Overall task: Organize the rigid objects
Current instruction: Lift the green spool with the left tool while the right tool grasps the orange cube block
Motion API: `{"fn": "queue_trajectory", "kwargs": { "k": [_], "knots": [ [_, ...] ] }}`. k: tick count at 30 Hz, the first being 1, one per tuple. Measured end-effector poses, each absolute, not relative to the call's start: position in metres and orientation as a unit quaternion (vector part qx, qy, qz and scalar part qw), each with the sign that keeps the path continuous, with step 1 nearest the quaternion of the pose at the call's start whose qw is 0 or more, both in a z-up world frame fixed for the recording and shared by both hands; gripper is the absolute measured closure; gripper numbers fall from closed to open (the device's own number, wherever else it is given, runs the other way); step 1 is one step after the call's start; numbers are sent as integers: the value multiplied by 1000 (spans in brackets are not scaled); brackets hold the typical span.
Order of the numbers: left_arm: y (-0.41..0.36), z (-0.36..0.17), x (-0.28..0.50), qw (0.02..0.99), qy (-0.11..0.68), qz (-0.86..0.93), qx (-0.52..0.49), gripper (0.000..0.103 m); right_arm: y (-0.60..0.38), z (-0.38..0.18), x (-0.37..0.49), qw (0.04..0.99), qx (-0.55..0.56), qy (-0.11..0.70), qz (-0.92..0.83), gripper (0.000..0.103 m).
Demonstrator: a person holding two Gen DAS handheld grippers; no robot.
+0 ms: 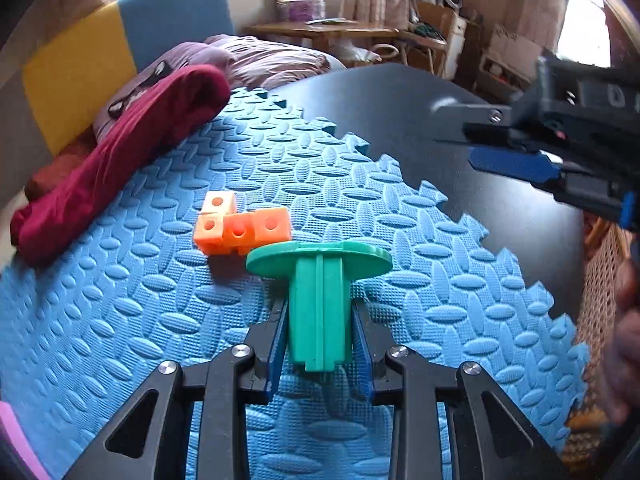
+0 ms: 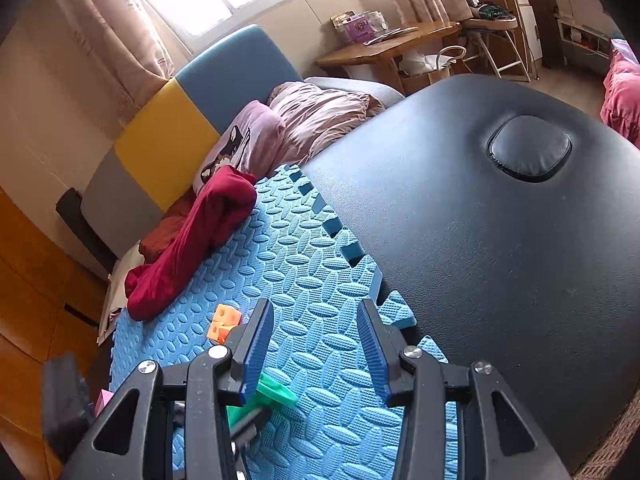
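the green plastic piece (image 1: 320, 312), a square stem topped by a round flange, sits clamped by its stem between the blue pads of the left hand-held gripper (image 1: 320, 344), held over the blue foam mat (image 1: 140, 320) with the flange pointing away from the camera. from the left wrist view i cannot tell whether the flange touches the mat or hangs just above it. just beyond the flange lies the orange block cluster (image 1: 240, 226), several holed cubes joined in an l shape, resting on the mat.

risks, as i judge them: the pads grip only the smooth flat sides of the stem, low on its length, so the heavy flange end could lever the piece out of line or let it slip if the gripper tilts further. the flange rim is very near the orange cluster, and a forward push could knock the cubes across the mat. the mat is soft and ribbed, so the piece set down on its narrow stem end might topple; flange down looks safer.

the right hand-held gripper (image 2: 316, 344) hangs empty with its jaws apart, above the mat's toothed edge beside the black padded counter (image 2: 500, 240). it sits close to the left one, so crossing paths could bump them. the red cloth (image 1: 120, 152) lies well apart at the mat's far edge.
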State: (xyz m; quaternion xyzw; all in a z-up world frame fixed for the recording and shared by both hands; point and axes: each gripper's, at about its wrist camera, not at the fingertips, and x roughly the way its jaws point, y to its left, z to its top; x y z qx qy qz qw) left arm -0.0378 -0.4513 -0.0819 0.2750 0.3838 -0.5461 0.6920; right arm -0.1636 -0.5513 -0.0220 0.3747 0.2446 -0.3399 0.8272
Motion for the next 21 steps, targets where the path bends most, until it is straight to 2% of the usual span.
{"fn": "queue_trajectory", "kwargs": {
  "k": [9,13,21],
  "knots": [
    [-364,-77,-15,774,393,-458,191,73,-547,-27,-154,832,369,269,-316,59],
    [-324,-92,-3,794,414,-418,156,73,-540,-33,-141,835,362,298,-289,59],
    [-314,-96,-10,806,389,-417,160,73,-507,-39,-106,855,286,368,-228,59]
  ]
}}
